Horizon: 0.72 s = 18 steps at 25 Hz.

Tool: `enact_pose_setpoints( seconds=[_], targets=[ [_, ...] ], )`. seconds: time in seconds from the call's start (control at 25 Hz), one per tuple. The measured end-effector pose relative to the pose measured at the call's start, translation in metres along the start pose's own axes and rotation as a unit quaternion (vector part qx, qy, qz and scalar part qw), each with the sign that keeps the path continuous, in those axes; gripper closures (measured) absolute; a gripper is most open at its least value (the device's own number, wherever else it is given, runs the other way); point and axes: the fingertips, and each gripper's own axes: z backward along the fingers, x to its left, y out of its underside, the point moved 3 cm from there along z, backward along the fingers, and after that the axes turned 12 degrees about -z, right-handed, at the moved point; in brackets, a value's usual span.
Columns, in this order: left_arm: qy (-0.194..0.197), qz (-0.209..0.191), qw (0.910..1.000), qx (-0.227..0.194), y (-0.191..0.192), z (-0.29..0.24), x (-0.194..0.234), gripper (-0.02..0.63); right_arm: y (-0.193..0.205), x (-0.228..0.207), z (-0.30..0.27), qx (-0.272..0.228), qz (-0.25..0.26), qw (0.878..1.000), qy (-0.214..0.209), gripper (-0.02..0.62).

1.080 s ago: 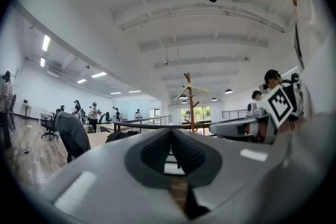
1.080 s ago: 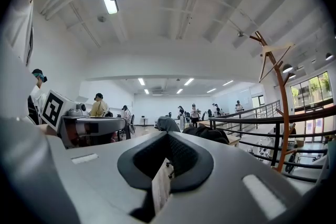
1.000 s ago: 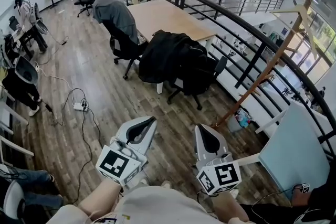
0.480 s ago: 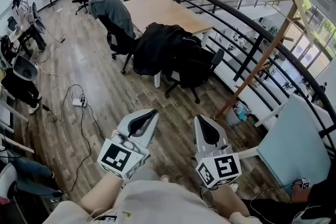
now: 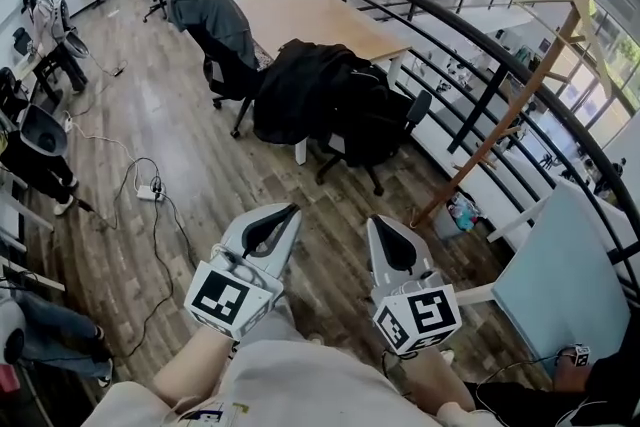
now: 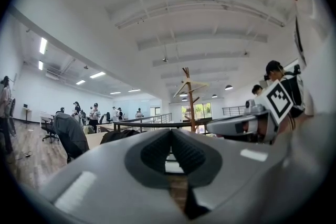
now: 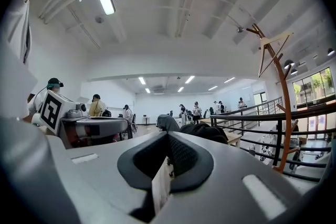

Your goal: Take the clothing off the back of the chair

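Head view, looking steeply down across a wood-floored office. The left claw (image 5: 272, 227) and the right claw (image 5: 385, 243) sit side by side at the bottom of the frame, pointing forward. Each claw's own view shows its jaws pressed together with nothing between them.

The task's thing, a heap of black clothing (image 5: 315, 93), hangs over the back of an office chair (image 5: 350, 167). The chair stands against the near end of a long wooden desk (image 5: 320, 27). It is well apart from both claws, with bare floor between, so the step in hand appears to be the approach.

To do this step well, I would close the gap first and spread both claws wide before they reach the cloth. Each claw should probably take a good fold at the top of the backrest, the two grips set apart. Lifting straight up until the cloth clears the backrest seems safer than dragging sideways, since the chair looks likely to roll.

Counted:
- Two claws.
- Two draped chairs beside this desk: the near one in black, and a farther chair (image 5: 228, 80) under grey clothing (image 5: 205, 10).
- One black heap, though I cannot tell whether it is a single garment.
- One wooden coat stand (image 5: 520, 105), by the railing on the right.
- One power strip (image 5: 150, 193), lying on the floor.
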Motion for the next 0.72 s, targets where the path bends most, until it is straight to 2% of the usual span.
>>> enact_pose_setpoints(
  seconds=[0.24,0.72],
  targets=[
    [0.009,0.006,0.9999,-0.006,0.022,-0.031,0.041,0.617,0.005,-0.013,-0.05,0.0,0.002,1.0,0.012,0.595],
    [0.033,0.02,0.9993,-0.001,0.052,-0.109,0.134,0.617,-0.011,-0.048,-0.165,0.012,0.003,0.999,0.039,0.595]
  ],
)
